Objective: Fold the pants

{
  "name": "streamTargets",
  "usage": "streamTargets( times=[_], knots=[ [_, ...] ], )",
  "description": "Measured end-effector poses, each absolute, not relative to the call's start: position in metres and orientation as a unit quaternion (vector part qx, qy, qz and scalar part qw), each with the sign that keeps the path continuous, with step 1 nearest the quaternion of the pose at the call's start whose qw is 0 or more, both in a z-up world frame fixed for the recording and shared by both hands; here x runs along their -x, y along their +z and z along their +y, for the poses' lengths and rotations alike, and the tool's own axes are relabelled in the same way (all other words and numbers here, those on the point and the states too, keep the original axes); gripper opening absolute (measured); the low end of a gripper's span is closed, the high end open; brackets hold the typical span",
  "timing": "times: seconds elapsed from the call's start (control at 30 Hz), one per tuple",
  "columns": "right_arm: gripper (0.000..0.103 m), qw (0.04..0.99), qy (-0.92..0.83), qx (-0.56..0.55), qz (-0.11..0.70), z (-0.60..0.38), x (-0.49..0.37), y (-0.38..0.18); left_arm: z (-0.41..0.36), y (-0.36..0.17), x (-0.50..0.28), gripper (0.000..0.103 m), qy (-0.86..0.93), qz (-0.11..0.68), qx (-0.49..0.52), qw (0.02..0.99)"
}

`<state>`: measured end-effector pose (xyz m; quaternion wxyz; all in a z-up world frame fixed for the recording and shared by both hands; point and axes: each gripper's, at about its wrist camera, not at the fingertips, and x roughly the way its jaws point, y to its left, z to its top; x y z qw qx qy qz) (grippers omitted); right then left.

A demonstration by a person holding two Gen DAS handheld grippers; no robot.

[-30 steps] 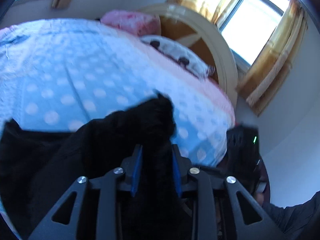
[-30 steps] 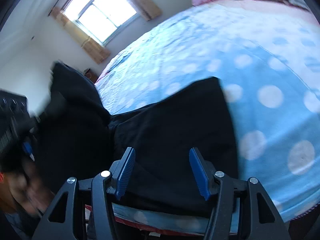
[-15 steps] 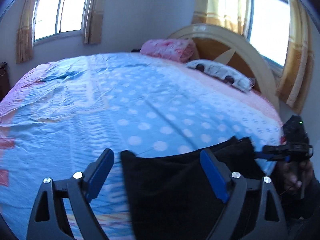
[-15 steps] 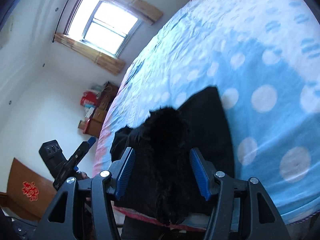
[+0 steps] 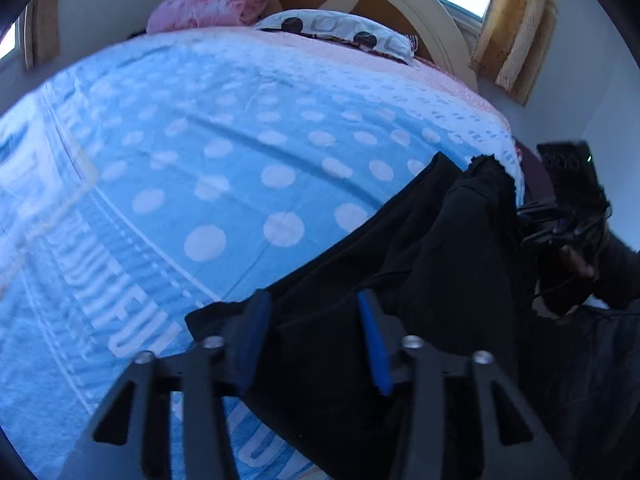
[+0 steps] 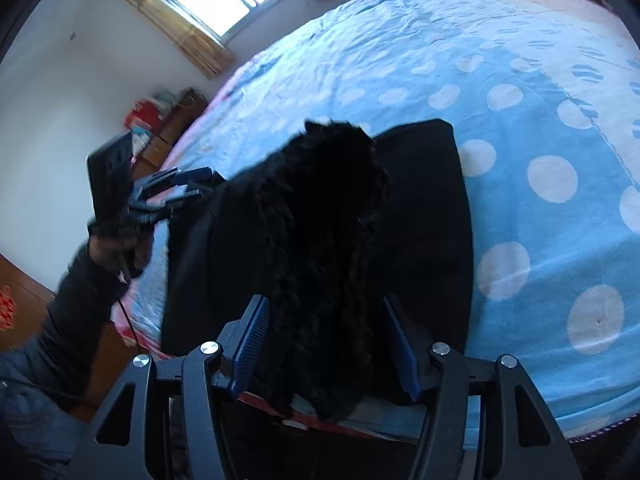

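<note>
Since the prior frame, the left gripper (image 5: 314, 330) had closed in over the black pants (image 5: 420, 264). Both it and the right gripper (image 6: 330, 330) stood released, clasping nothing, over the near bed (image 5: 240, 152) edge.

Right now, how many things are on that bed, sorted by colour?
Black: 1, the pants, lying near the bed's edge.
Pink: 1, the rolled blanket by the headboard.
White with black spots: 1, the pillow.
Total: 3, on the blue dotted sheet.
</note>
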<state>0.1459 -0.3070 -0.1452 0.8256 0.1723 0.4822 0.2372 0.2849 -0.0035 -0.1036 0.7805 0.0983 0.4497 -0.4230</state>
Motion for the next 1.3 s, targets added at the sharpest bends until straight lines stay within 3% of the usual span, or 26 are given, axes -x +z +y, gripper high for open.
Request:
streamTargets(
  times=[0.07,0.17,0.2,0.3,0.43,0.5,0.57,0.63,0.73,0.87,0.97,1.1,1.2,1.3],
  knots=[
    [0.059,0.823,0.239,-0.169,0.486,-0.303,-0.147,-0.147,0.001,-0.105,-0.285,0.031,-0.431,0.451,-0.084,0.777],
    [0.025,0.832,0.247,-0.149,0.473,-0.291,-0.145,-0.142,0.002,-0.108,-0.283,0.024,-0.420,0.448,-0.090,0.784],
    [0.020,0.837,0.245,-0.140,0.469,-0.286,-0.148,-0.137,0.003,-0.111,-0.284,0.022,-0.412,0.451,-0.090,0.787],
    [0.013,0.848,0.257,-0.117,0.448,-0.275,-0.156,-0.109,0.012,-0.114,-0.289,0.020,-0.395,0.455,-0.069,0.795],
    [0.012,0.868,0.261,-0.083,0.414,-0.275,-0.165,-0.064,0.018,-0.112,-0.293,0.020,-0.371,0.447,-0.042,0.812],
    [0.011,0.868,0.227,-0.061,0.437,-0.277,-0.174,-0.069,0.020,-0.112,-0.292,0.020,-0.351,0.446,-0.030,0.823],
    [0.004,0.861,0.171,-0.048,0.476,-0.287,-0.182,-0.096,0.019,-0.116,-0.289,0.020,-0.338,0.442,-0.035,0.830],
    [0.005,0.831,0.150,-0.091,0.529,-0.309,-0.191,-0.140,0.016,-0.120,-0.286,0.020,-0.342,0.436,-0.026,0.832],
    [0.008,0.834,0.165,-0.139,0.508,-0.322,-0.187,-0.142,0.012,-0.119,-0.284,0.023,-0.337,0.420,-0.035,0.842],
    [0.041,0.867,0.140,-0.116,0.465,-0.326,-0.176,-0.112,0.011,-0.104,-0.278,0.034,-0.331,0.395,-0.023,0.857],
    [0.043,0.889,0.153,-0.124,0.413,-0.329,-0.156,-0.084,0.013,-0.092,-0.272,0.038,-0.326,0.372,-0.015,0.869],
    [0.050,0.861,0.234,-0.117,0.436,-0.306,-0.137,-0.087,0.016,-0.081,-0.262,0.068,-0.298,0.344,-0.005,0.890],
    [0.050,0.842,0.235,-0.065,0.481,-0.280,-0.131,-0.118,0.017,-0.080,-0.253,0.070,-0.290,0.338,0.009,0.895],
    [0.050,0.832,0.237,-0.082,0.495,-0.275,-0.130,-0.142,0.017,-0.086,-0.244,0.075,-0.274,0.343,0.012,0.898]
  ],
)
